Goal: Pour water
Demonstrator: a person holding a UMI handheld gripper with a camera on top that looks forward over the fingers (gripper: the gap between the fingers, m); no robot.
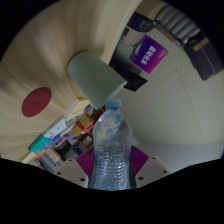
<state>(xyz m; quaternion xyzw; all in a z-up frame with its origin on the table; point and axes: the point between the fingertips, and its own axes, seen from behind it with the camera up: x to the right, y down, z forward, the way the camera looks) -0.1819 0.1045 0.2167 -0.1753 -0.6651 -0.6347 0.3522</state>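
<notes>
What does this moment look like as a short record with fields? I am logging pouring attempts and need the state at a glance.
held item: clear water bottle with pale cap, pressed between the fingers
gripper: shut on the bottle, purple pads at both its sides
target: pale green cup just beyond the bottle's cap
view: strongly tilted
surface: light wooden table
nearby: red round disc on the table; black box with purple label beyond the cup
water flow: none visible

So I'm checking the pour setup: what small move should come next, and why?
Probably tip the water bottle a little further toward the pale green cup. The tongs appear shut on the bottle, its cap looks off, and its mouth sits just short of the cup's rim; no stream shows.
</notes>
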